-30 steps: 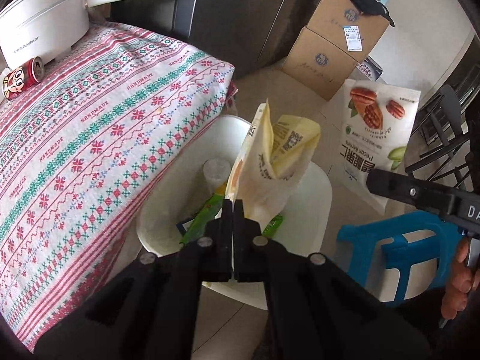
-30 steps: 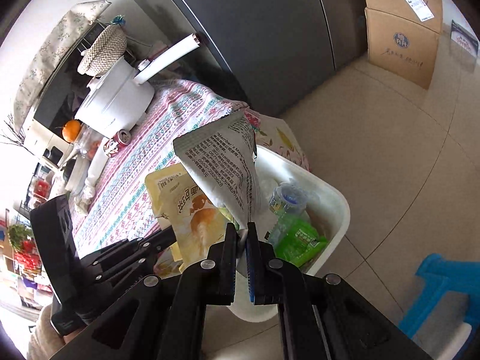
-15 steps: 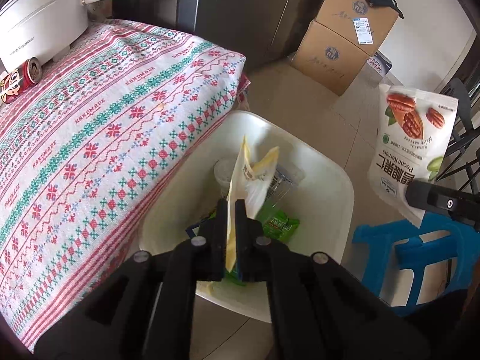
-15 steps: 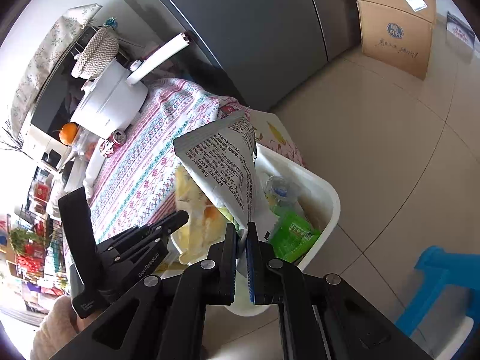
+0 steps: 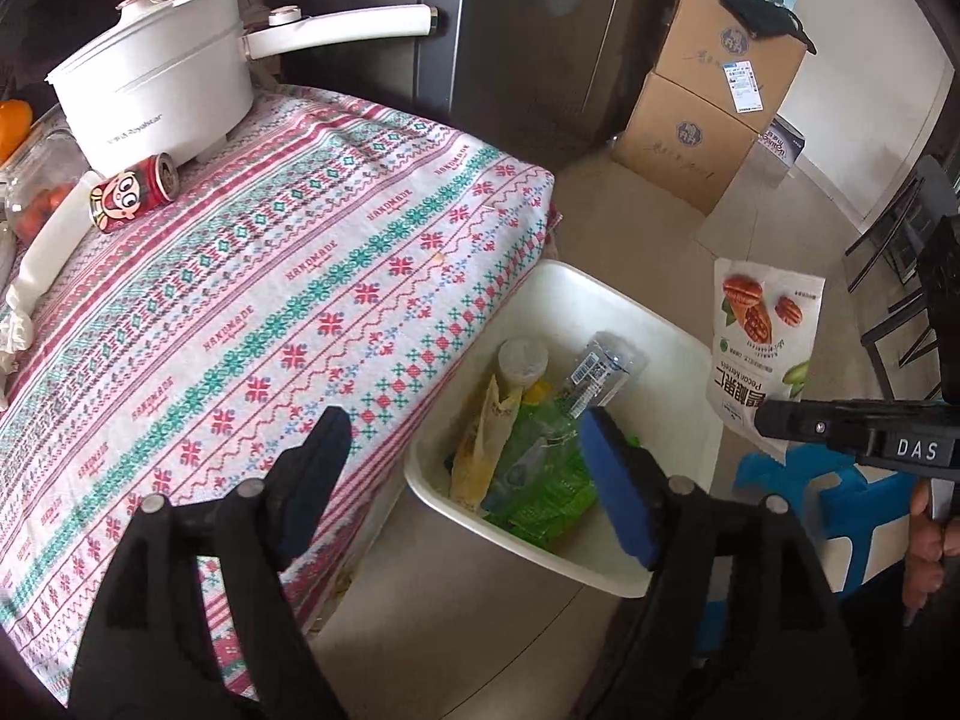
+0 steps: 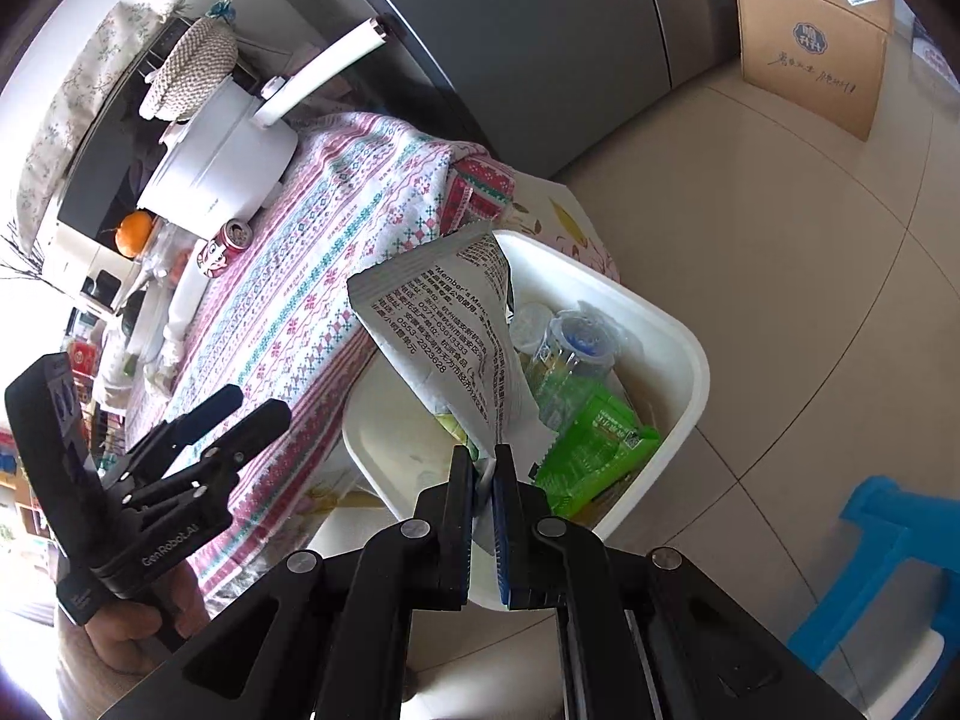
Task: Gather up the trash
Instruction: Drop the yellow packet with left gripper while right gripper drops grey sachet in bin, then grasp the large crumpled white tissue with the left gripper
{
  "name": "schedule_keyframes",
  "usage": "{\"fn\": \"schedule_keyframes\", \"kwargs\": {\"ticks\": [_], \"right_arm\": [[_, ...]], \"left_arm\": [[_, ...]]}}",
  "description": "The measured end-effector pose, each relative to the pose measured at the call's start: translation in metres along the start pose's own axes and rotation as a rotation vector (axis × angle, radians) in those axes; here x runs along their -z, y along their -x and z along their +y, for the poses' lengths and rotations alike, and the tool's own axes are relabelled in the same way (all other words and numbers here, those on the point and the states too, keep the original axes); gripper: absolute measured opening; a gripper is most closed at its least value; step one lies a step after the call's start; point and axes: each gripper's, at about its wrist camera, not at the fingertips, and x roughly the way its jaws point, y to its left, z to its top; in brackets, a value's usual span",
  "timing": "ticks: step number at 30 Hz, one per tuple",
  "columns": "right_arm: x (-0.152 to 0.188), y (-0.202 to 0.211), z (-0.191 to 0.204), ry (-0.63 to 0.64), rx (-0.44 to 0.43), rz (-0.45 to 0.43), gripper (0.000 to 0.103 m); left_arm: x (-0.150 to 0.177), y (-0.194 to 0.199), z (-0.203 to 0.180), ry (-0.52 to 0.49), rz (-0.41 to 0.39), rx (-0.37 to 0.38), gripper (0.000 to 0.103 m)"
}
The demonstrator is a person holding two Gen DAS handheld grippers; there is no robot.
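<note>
Our left tongs (image 5: 462, 468) gape empty; right tongs (image 6: 483, 480) pinch the pecan bag (image 6: 444, 330) above the bin (image 6: 690, 354), so next we let go.

A home kitchen: electric pot (image 5: 156, 90) on tablecloth (image 5: 270, 312), fridge (image 5: 528, 30) behind.

The left hand-held gripper (image 5: 462, 468) is held with its jaws spread wide above the white bin (image 5: 606, 294), nothing between them. The right hand-held gripper (image 6: 483, 480) is clamped on a pecan bag (image 6: 444, 324) over the same bin.
</note>
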Motion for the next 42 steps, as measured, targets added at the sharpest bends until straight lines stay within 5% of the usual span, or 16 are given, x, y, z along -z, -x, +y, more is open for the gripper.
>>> {"fn": "schedule_keyframes", "kwargs": {"ticks": [8,9,12,13,29,37,42], "right_arm": [[0.004,-0.014,0.007,0.011,0.003,0.066,0.012],[0.005,-0.015,0.008,0.007,0.003,0.072,0.017],[0.003,-0.014,0.01,-0.014,0.017,0.063,0.057],[0.003,-0.013,0.011,-0.014,0.026,0.051,0.06],[-0.013,-0.011,0.086,0.14,0.099,-0.068,0.076],[-0.019,-0.025,0.141,0.235,0.075,-0.087,0.078],[-0.024,-0.042,0.162,0.273,0.071,-0.066,0.079]], "left_arm": [[0.016,0.018,0.032,0.027,0.001,-0.068,0.094],[0.017,0.021,0.035,0.03,-0.002,-0.076,0.094],[0.02,0.028,0.046,0.039,-0.011,-0.092,0.097],[0.021,0.03,0.05,0.043,-0.013,-0.097,0.097],[0.021,0.066,0.145,0.224,-0.032,-0.182,0.098],[0.012,0.078,0.252,0.387,0.004,-0.308,0.098],[0.016,0.075,0.345,0.64,-0.034,-0.303,0.096]]}}
